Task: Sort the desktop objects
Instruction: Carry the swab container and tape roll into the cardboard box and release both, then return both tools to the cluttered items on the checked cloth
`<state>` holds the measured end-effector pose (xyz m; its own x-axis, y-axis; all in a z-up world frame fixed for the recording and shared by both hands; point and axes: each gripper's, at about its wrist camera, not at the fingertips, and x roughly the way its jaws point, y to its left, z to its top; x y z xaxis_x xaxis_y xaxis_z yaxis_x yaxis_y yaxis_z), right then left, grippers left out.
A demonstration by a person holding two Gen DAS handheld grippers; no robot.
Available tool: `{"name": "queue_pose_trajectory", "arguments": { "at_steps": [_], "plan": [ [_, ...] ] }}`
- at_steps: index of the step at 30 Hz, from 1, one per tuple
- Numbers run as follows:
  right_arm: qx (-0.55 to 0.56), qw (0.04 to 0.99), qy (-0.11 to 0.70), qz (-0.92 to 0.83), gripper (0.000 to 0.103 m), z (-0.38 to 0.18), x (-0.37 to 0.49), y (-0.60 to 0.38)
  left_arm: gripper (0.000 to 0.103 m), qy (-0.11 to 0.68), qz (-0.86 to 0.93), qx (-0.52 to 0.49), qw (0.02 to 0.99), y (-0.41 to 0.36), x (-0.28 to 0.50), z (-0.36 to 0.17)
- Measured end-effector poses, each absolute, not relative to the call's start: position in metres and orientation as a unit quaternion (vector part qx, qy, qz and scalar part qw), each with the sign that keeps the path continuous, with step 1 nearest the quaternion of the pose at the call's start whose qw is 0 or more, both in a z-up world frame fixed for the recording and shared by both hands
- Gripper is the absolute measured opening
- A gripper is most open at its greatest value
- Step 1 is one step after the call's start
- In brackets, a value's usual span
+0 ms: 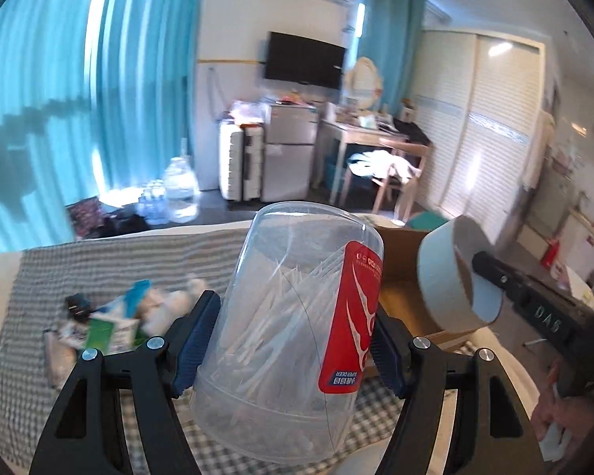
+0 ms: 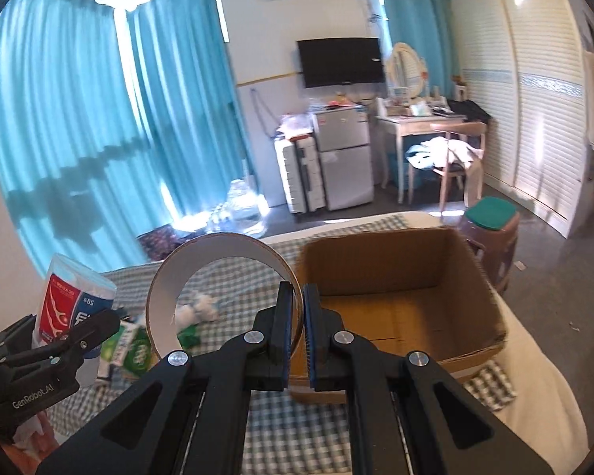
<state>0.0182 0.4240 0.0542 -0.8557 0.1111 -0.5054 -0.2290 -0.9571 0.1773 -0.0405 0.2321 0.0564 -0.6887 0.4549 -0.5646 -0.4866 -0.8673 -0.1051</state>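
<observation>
Now clear tub (image 1: 285,316) clamped by left gripper (image 1: 293,340) fingers, tape roll (image 2: 221,289) rim pinched by right gripper (image 2: 295,336), both near cardboard box (image 2: 396,301). Thin-rim pinch judged slip-prone; roll could be dropped short.

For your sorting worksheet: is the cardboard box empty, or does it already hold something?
Empty, as far as shown: the cardboard box shows only bare floor and walls in the right wrist view; its near corner is hidden behind the jaws.
</observation>
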Motion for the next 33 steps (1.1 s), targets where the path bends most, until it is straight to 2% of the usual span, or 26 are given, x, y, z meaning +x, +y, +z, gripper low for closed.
{"name": "queue_pose_trajectory", "arguments": {
  "at_steps": [7, 16, 19, 20, 21, 22, 23, 33],
  "plan": [
    [-0.269, 0.134, 0.138, 0.944, 0.006, 0.026, 0.0, 0.492, 0.073, 0.051, 0.893, -0.313, 0.319, 0.325, -0.059, 0.043],
    [-0.315, 0.176, 0.169, 0.917, 0.006, -0.022, -0.025, 0.559, 0.073, 0.076, 0.866, -0.365, 0.334, 0.395, -0.1, -0.013],
    [-0.323, 0.188, 0.186, 0.909, 0.013, -0.032, -0.027, 0.571, 0.077, 0.09, 0.861, -0.369, 0.338, 0.406, -0.101, -0.026],
    [-0.324, 0.192, 0.189, 0.907, 0.022, -0.034, -0.028, 0.574, 0.082, 0.094, 0.86, -0.37, 0.338, 0.408, -0.102, -0.027],
    [-0.324, 0.194, 0.192, 0.906, 0.028, -0.034, -0.027, 0.574, 0.096, 0.096, 0.861, -0.372, 0.333, 0.408, -0.101, -0.027],
    [-0.322, 0.199, 0.192, 0.905, 0.044, -0.033, -0.027, 0.576, 0.103, 0.097, 0.863, -0.374, 0.327, 0.407, -0.102, -0.026],
    [-0.32, 0.21, 0.19, 0.904, 0.052, -0.031, -0.025, 0.576, 0.103, 0.094, 0.864, -0.373, 0.326, 0.404, -0.102, -0.023],
    [-0.281, 0.192, 0.182, 0.923, 0.052, 0.013, 0.003, 0.535, 0.103, 0.074, 0.883, -0.359, 0.294, 0.332, -0.081, 0.02]
  ]
}}
